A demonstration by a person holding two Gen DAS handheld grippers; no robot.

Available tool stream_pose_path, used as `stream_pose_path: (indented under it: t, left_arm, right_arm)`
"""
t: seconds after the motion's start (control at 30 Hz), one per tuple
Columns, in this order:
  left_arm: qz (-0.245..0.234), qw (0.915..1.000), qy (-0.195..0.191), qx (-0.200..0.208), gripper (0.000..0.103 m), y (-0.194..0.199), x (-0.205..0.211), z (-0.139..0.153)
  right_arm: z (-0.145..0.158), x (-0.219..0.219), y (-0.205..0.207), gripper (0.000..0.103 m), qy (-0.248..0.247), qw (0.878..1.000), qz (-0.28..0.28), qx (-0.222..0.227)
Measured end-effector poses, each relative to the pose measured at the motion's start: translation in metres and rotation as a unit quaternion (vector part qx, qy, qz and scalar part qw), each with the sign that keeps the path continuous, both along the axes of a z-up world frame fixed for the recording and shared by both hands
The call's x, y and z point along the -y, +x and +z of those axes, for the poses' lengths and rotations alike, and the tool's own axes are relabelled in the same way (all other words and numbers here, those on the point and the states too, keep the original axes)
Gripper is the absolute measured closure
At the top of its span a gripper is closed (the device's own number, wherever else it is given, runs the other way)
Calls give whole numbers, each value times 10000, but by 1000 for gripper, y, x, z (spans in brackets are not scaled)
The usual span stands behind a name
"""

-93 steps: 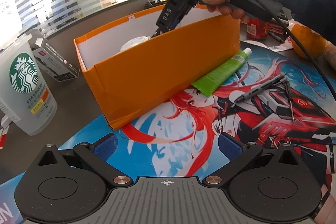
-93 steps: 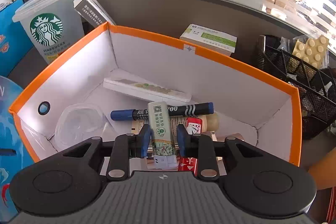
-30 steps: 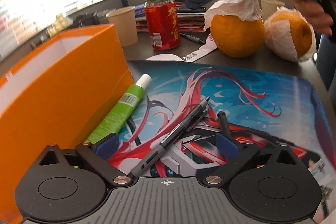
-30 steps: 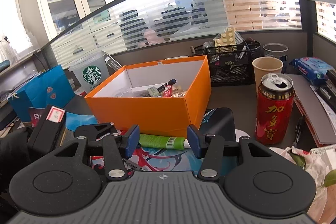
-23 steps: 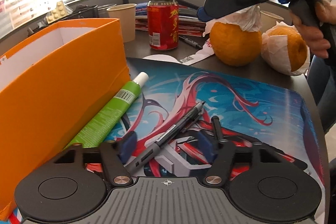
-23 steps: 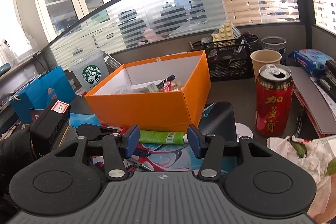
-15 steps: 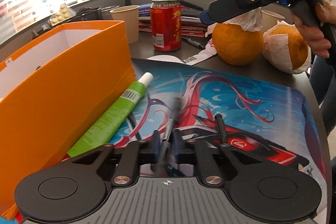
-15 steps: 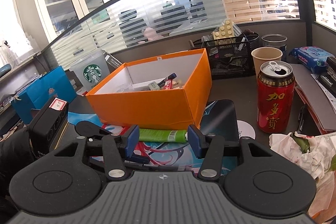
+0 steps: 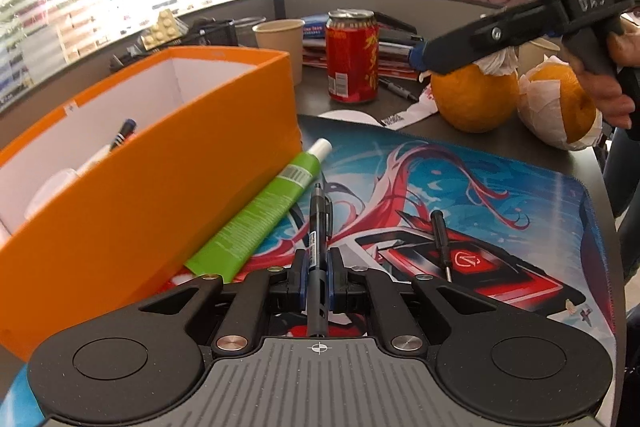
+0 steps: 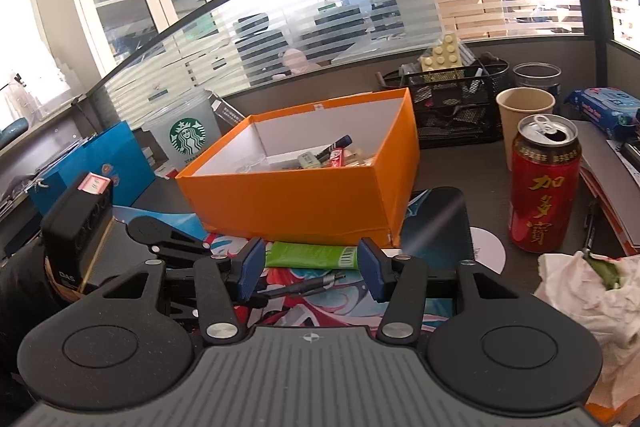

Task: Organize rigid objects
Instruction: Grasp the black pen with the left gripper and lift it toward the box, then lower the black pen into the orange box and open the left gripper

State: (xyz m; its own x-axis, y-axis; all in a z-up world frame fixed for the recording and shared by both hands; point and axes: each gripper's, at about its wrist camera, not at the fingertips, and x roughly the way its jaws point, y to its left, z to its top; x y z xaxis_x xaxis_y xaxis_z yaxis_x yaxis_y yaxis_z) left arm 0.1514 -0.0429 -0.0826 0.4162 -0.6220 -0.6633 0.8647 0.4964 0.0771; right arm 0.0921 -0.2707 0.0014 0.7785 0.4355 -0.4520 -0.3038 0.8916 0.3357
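Your orange box (image 9: 168,163) is the biggest thing on the counter (image 9: 500,143): open-topped, white inside, already holding a blue-capped marker (image 9: 122,133) and other small items. It stands at the left edge of the printed mat (image 9: 460,187). Along the foot of its near wall lies a green tube (image 9: 260,215) with a white cap, touching the box. Your left tool (image 9: 318,269) is pressed together on a black pen (image 9: 319,227), pinching it near the grip end so the barrel points straight ahead, its tip above the tube's shoulder. A small black screwdriver (image 9: 440,239) lies on the mat just right of it. Your right tool (image 10: 311,269) hangs spread and empty above the mat, aimed at the tube. Behind the mat stand a red can (image 9: 352,57), a paper cup (image 9: 280,41) and two oranges (image 9: 476,97), partly wrapped in paper.
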Motion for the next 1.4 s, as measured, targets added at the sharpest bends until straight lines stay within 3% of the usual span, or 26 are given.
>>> stream_pose_path:
  t: [0.23, 0.63, 1.0, 1.4]
  left_arm:
    - [50, 9997, -132, 191, 96, -8, -8, 25]
    - [210, 9971, -297, 667, 96, 2, -22, 71]
    - [586, 9952, -290, 723, 96, 52, -29, 95]
    - [813, 9955, -90, 480, 96, 119, -16, 96]
  right_arm:
    - [-4, -18, 2, 54, -69, 9996, 208, -164]
    - [-43, -41, -11, 54, -195, 9960, 382, -785]
    - [-44, -27, 11, 54, -485, 9969, -14, -624]
    - [-63, -5, 66, 54, -564, 9957, -345, -641]
